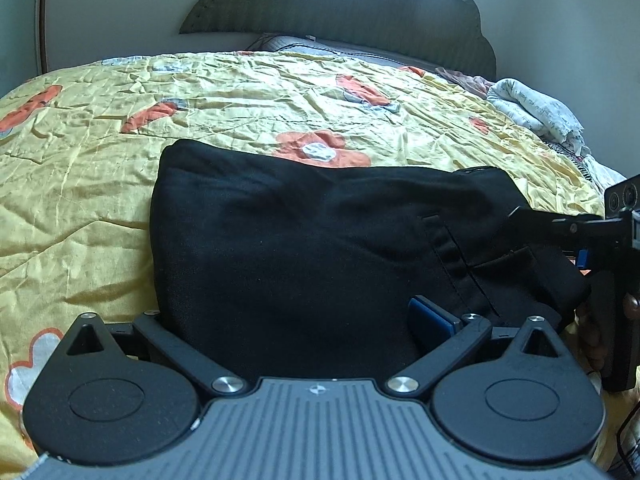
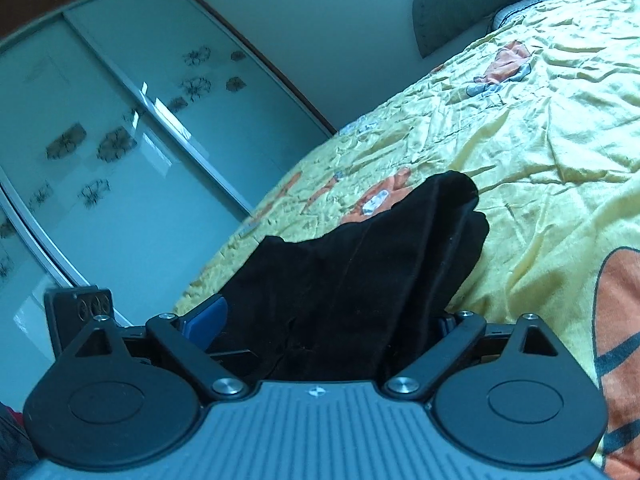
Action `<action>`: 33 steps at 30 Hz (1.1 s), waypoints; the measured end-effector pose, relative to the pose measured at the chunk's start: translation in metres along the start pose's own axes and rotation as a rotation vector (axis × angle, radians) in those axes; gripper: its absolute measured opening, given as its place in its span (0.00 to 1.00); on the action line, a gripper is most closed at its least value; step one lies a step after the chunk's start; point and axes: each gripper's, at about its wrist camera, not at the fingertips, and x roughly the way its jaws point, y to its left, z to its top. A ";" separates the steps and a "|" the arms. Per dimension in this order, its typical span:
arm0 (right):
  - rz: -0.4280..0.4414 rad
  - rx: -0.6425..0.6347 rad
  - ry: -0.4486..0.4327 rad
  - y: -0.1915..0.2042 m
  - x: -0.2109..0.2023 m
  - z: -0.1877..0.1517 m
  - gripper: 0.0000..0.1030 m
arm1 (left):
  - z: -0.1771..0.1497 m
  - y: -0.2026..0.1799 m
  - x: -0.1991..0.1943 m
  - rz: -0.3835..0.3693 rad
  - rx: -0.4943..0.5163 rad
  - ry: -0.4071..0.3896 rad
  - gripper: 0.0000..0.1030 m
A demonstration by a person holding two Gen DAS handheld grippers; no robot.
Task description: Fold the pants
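Note:
The black pants (image 1: 304, 232) lie folded into a thick rectangle on the yellow flowered bedspread (image 1: 80, 168). My left gripper (image 1: 288, 308) stands wide open at their near edge. Its blue right pad (image 1: 432, 320) shows, and cloth covers the left finger. The right gripper comes in from the right, turned on its side, with one finger (image 1: 524, 216) over the waist end. In the right wrist view the pants (image 2: 360, 264) fill the gap of my right gripper (image 2: 324, 316), whose jaws also stand wide. I see a blue pad (image 2: 204, 320) beside the cloth, not pressed into it.
A grey headboard (image 1: 340, 8) and a pillow (image 1: 288, 42) are at the far end of the bed. Crumpled white cloth (image 1: 536, 108) lies at the right edge. A hand (image 1: 592, 336) holds the right gripper's handle. Sliding glass wardrobe doors (image 2: 120, 128) stand beyond the bed's left side.

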 end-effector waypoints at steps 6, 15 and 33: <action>-0.048 -0.042 0.058 0.005 0.006 0.002 0.94 | -0.001 0.000 0.000 -0.005 0.007 -0.002 1.00; -0.298 -0.124 0.078 0.031 0.007 0.000 0.37 | 0.000 0.004 -0.008 0.046 -0.030 -0.027 0.62; -0.409 -0.432 0.015 0.119 0.021 0.005 0.29 | 0.015 0.014 -0.065 0.125 0.026 -0.224 0.18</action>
